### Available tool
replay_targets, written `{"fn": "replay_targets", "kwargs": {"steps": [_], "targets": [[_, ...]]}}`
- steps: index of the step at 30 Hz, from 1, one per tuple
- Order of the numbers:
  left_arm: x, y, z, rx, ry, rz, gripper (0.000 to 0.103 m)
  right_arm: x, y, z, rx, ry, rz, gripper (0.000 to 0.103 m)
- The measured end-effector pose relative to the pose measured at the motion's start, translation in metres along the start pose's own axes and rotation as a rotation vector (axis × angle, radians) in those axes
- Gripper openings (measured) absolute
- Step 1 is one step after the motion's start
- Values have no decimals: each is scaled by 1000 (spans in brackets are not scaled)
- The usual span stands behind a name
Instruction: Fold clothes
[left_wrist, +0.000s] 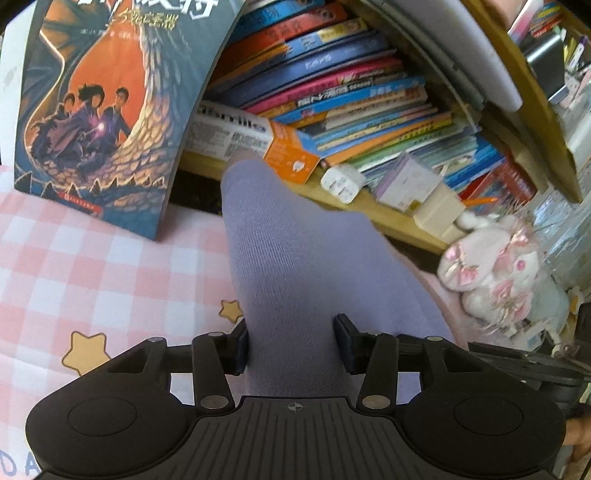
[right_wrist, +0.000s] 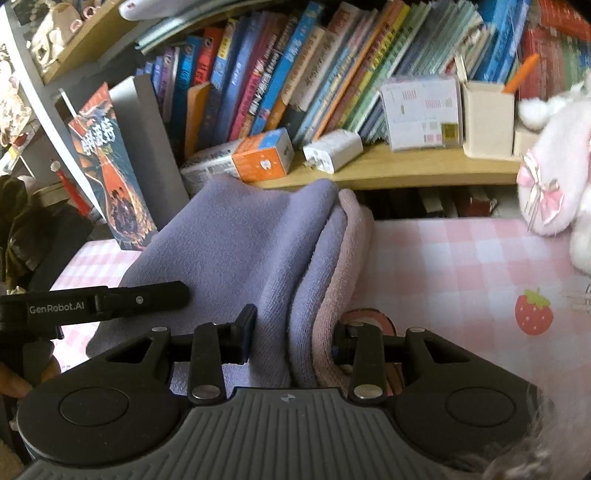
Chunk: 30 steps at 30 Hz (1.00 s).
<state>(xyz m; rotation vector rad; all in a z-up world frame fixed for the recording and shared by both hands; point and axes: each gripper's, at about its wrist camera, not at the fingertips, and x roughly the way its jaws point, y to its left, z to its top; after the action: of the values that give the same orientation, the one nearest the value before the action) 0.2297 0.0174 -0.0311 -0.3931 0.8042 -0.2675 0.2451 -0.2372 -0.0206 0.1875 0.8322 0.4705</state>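
Left wrist view: the left gripper (left_wrist: 291, 345) has its jaws partly closed on a lilac cloth (left_wrist: 295, 258), the fabric filling the gap and touching both pads. The cloth runs forward from the jaws as a thick fold and ends short of the shelf (left_wrist: 369, 210) ahead. Under the gripper and to its left lies a pink checked sheet (left_wrist: 92, 266) with yellow stars. Ahead on the left a book (left_wrist: 99, 110) stands upright on the sheet. Ahead on the shelf are an orange box (left_wrist: 291, 155) and a white plug (left_wrist: 343, 182), with leaning books behind them. To the right sits a plush toy (left_wrist: 495, 273).

Right wrist view: the right gripper (right_wrist: 293, 334) is partly closed on a stack of folded layers, lilac cloth (right_wrist: 240, 243) on the left and a pink cloth (right_wrist: 351, 236) along its right edge; both pads press against the fabric. The stack extends forward to just before the shelf (right_wrist: 406, 170). The left gripper's finger (right_wrist: 110, 299) lies across the lilac cloth to the left. Right of the gripper the sheet (right_wrist: 461, 266) shows a strawberry print (right_wrist: 533, 312), and the plush toy (right_wrist: 554, 177) is far right.
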Motion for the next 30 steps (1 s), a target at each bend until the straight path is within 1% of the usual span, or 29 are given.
{"fn": "replay_targets", "kwargs": {"steps": [2,3,4,5,6,8,10,11,13,15,19,25,30], "targets": [[0,0,-1,8,2,22,51,3,-3,-1,17,11,-7,43],[0,-1,-1,16,2,32,53,3,-4,-2,25,10,-11,44],[-2,-2,-2,30,-1,53,55,2,-4,-1,29,11,-13,49],[-4,-4,-2,43,-4,73,55,0,-4,-1,27,9,-23,60],[-6,-5,-2,57,-7,94,57,-1,-2,0,23,6,-34,65],[-13,-9,-4,82,-41,135,61,-7,0,1,17,-9,-44,77],[-24,-12,-6,94,-77,164,67,-12,3,3,12,-25,-53,85],[-29,-14,-7,96,-94,174,68,-16,6,3,9,-36,-63,88],[-40,-17,-8,106,-117,185,73,-25,11,3,2,-58,-86,91],[-52,-23,-11,120,-139,198,75,-34,16,1,1,-80,-106,92],[-70,-33,-22,144,-167,219,87,-53,27,-10,-9,-115,-148,95],[-92,-40,-46,141,-167,259,90,-77,43,-35,-17,-134,-195,97],[-108,-47,-71,181,-164,297,96,-90,60,-64,-31,-134,-246,99]]}}
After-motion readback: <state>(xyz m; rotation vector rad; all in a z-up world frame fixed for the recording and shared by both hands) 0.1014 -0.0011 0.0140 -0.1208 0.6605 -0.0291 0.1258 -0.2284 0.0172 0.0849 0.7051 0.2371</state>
